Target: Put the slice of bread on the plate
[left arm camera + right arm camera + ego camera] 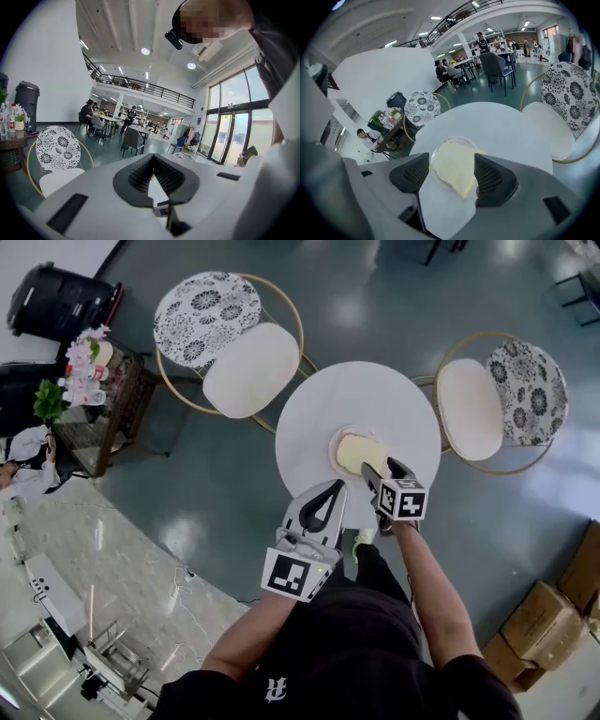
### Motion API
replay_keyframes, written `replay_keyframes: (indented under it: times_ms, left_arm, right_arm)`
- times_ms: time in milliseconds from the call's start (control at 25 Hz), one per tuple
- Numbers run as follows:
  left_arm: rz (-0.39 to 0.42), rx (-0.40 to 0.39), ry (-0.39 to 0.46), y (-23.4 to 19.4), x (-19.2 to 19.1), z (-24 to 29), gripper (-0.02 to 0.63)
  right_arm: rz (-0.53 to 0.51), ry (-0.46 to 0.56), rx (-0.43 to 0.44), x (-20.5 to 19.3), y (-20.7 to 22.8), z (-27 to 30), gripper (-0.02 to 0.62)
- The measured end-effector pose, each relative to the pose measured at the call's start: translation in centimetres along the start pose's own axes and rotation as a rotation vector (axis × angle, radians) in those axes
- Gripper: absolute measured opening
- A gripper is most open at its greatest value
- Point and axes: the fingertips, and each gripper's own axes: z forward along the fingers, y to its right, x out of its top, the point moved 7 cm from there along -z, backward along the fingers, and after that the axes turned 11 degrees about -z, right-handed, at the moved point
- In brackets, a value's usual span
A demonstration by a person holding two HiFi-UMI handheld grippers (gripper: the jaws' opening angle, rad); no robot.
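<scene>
A pale yellow slice of bread [358, 452] lies flat on a small round plate [336, 441] on the near half of the round white table [375, 395]. My right gripper [384, 469] hovers just over the slice's near edge, pointing steeply down and open. In the right gripper view the slice of bread [452, 166] rests on the plate [454, 139] between the two spread jaws of the right gripper [451, 163], and neither pad presses on it. My left gripper [335, 487] hangs at the table's near edge, shut on nothing. In its own view the left gripper [153, 157] points level across the room.
Two chairs with white cushions and floral backs flank the table, one at the far left [234, 348] and one at the right [506, 399]. A side table with bottles and flowers [94, 381] and a black bin [56, 301] stand at the left. Cardboard boxes [553, 624] sit at the lower right.
</scene>
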Motion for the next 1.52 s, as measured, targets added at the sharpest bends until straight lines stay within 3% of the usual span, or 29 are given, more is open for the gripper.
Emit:
replay_keyframes:
  times_ms: [280,600,800,920,1160,1520]
  left_arm:
    - [0.014,0.018,0.005,2.3,-0.2,-0.5,0.006]
    - [0.006,0.027,0.008,7.2,0.8,-2.7,0.006]
    - [0.024,0.025,0.047,10.7,2.3,-4.7,0.006]
    - [0.052,0.010,0.083,12.5,3.2,-5.2,0.006]
    - [0.087,-0.016,0.127,17.0,4.5,-5.8,0.006]
    - [0.129,-0.030,0.141,19.3,4.3,-6.1,0.006]
  right_arm:
    - [-0.109,0.194,0.155,3.7,-4.7,-8.9,0.298]
    - [-0.270,0.428,0.208,7.3,-8.7,-21.5,0.295]
    - [-0.365,0.581,0.237,8.2,-10.5,-28.6,0.165]
    - [-0.421,0.656,0.250,8.6,-11.4,-31.8,0.122]
    - [-0.498,0.711,0.239,8.0,-11.9,-36.1,0.007]
    - [-0.498,0.715,0.259,7.3,-11.1,-36.2,0.006]
